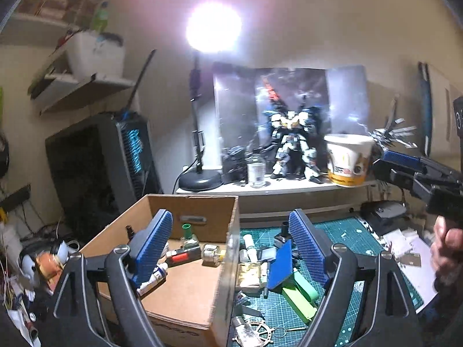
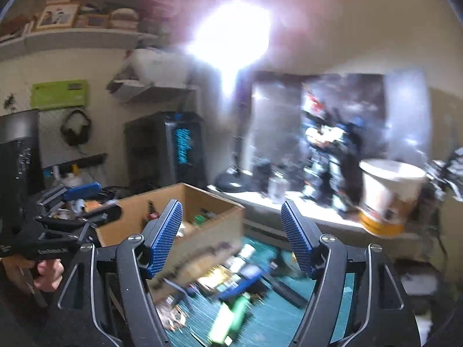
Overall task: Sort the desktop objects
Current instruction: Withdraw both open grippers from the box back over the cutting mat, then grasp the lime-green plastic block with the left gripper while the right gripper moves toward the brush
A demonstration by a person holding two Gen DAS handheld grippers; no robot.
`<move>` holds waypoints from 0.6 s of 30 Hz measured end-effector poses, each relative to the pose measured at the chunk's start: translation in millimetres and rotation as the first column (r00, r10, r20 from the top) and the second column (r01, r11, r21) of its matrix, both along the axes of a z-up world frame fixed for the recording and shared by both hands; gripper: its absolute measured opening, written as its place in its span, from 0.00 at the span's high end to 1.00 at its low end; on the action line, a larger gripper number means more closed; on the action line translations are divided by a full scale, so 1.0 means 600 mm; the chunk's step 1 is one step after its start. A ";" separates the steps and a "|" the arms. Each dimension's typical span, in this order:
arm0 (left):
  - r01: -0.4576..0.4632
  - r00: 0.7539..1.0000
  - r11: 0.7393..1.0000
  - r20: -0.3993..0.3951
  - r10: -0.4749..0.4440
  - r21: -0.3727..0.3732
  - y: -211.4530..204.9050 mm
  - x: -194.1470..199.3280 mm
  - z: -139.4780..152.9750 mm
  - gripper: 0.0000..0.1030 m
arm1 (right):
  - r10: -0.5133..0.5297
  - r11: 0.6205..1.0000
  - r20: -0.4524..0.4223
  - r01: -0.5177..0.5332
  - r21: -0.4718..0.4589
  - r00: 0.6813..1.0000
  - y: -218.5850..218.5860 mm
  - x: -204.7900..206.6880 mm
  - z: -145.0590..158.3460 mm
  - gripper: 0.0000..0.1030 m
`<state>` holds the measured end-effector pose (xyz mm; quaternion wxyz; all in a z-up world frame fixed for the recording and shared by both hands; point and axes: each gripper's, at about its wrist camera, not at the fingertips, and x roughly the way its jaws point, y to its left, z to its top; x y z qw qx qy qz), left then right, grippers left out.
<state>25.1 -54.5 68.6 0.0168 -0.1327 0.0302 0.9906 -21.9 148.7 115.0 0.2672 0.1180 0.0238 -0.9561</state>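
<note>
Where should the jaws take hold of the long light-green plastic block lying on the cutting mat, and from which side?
Probably grip the long light-green plastic block across its narrow width, near the middle of its length, coming from above. It lies flat on the green cutting mat and its long sides look fairly straight. A flat blue card seems to overlap its far end, so avoid that end.

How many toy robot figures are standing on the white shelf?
1 clearly: the white and blue toy robot figure stands on the white shelf, between the clear glass jar and the white and yellow paper tub. Others may hide behind.
</note>
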 end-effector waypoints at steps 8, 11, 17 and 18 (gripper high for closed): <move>0.091 0.996 0.996 0.017 -0.091 -0.011 0.028 0.005 -0.040 0.10 | -0.127 0.991 0.134 0.131 -0.021 0.983 0.105 0.015 -0.056 0.22; 0.114 0.993 0.992 0.015 -0.113 -0.052 0.045 0.014 -0.070 0.00 | -0.179 0.983 0.190 0.182 0.005 0.965 0.129 0.017 -0.088 0.21; 0.130 0.988 0.990 0.077 -0.134 0.055 0.056 0.010 -0.154 0.00 | -0.274 0.961 0.232 0.259 0.094 0.933 0.149 0.033 -0.139 0.11; 0.118 0.985 0.991 0.115 -0.126 0.070 0.057 0.000 -0.168 0.00 | -0.267 0.963 0.241 0.251 0.096 0.933 0.151 0.034 -0.146 0.11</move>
